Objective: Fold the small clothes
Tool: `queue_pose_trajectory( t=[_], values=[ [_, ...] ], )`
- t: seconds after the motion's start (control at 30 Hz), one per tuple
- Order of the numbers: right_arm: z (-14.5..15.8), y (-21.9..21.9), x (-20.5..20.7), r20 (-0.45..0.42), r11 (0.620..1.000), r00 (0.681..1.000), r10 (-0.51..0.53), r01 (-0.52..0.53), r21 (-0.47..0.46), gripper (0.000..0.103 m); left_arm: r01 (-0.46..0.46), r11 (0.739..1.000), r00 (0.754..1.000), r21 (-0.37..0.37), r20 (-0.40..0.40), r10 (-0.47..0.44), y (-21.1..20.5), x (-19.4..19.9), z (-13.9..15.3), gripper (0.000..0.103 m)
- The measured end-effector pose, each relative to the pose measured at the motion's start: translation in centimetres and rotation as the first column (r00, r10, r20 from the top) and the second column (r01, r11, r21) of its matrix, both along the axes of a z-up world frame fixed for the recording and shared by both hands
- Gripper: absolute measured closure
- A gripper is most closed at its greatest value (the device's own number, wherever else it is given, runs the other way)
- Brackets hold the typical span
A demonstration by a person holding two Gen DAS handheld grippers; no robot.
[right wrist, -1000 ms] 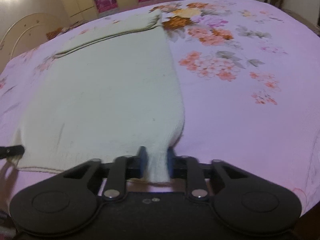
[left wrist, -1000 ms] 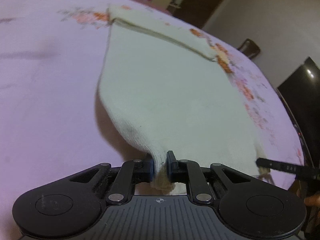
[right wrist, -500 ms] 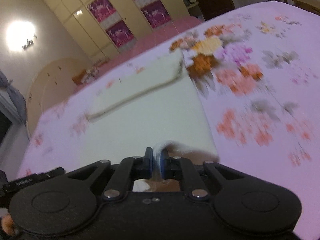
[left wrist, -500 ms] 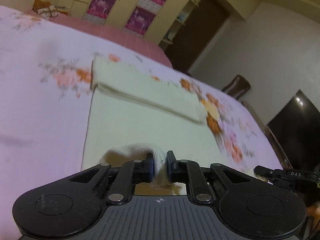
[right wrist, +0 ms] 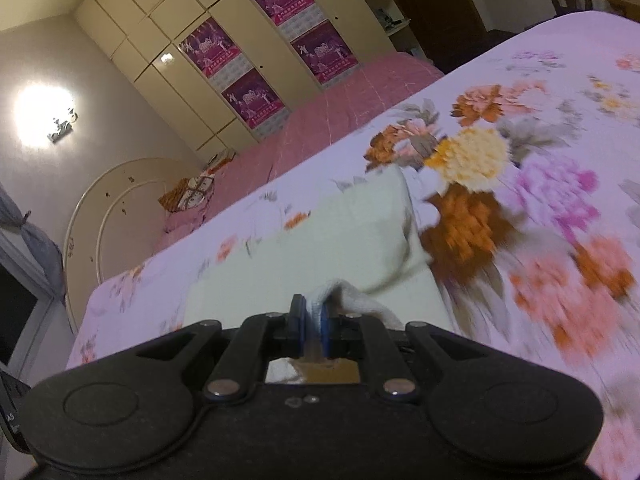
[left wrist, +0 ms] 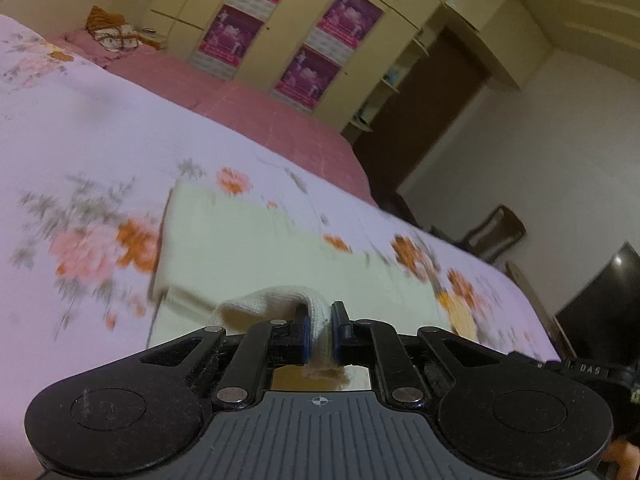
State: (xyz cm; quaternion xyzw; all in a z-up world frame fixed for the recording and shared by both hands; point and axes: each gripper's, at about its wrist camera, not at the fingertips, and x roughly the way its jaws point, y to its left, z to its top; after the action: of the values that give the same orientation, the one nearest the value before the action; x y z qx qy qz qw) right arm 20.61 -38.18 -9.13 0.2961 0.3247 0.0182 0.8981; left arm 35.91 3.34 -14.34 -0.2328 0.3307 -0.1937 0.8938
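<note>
A cream knitted garment (left wrist: 256,256) lies on the floral bedsheet, its far end folded into a band. My left gripper (left wrist: 320,330) is shut on one near corner of it, lifted and carried forward over the garment. In the right wrist view the same garment (right wrist: 320,256) lies ahead, and my right gripper (right wrist: 310,326) is shut on the other near corner, held above the cloth. The part of the garment under both grippers is hidden.
The pale purple floral bedsheet (left wrist: 80,184) spreads to both sides. A pink bed (left wrist: 256,120) and a wardrobe with purple posters (left wrist: 288,32) stand beyond. A chair (left wrist: 496,232) and a dark screen (left wrist: 600,304) are at the right. A pillow (right wrist: 188,194) lies by the headboard.
Both grippers have lifted the near edge and carried it forward toward the far folded band. The views have tilted up, so the room shows above the bed.
</note>
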Motion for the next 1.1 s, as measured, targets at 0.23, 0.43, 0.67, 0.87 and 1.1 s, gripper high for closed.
queue_pose_trajectory(
  t=[0.23,0.43,0.67,0.87,1.1],
  values=[
    [-2.3,-1.6,6.8,-0.003,0.999,0.999,-0.036,0.036,0.027,0.095,-0.068,0.998,0.998,-0.005,-0.017,0.068,-1.0,6.3,-2.2,0.093],
    [-4.7,-3.2,11.6,-0.045,0.995,0.996,-0.074,0.076,0.060,0.095,-0.146,0.989,0.988,0.001,-0.057,0.146,-0.9,11.5,-3.9,0.093],
    [-7.1,-4.4,16.3,-0.136,0.993,0.987,-0.082,0.092,0.073,0.089,-0.160,0.981,0.980,0.110,-0.101,0.171,-2.7,16.0,-5.6,0.092],
    [-5.9,-4.8,16.8,-0.052,0.986,0.986,-0.160,0.157,-0.048,0.042,-0.197,0.975,0.976,0.098,-0.077,0.205,-2.6,17.3,-4.2,0.025],
    [-5.1,-1.5,16.7,-0.051,0.937,0.999,0.018,-0.035,-0.348,0.044,-0.163,0.941,0.986,0.296,0.017,0.165,-2.8,16.1,-4.3,0.002]
  ],
)
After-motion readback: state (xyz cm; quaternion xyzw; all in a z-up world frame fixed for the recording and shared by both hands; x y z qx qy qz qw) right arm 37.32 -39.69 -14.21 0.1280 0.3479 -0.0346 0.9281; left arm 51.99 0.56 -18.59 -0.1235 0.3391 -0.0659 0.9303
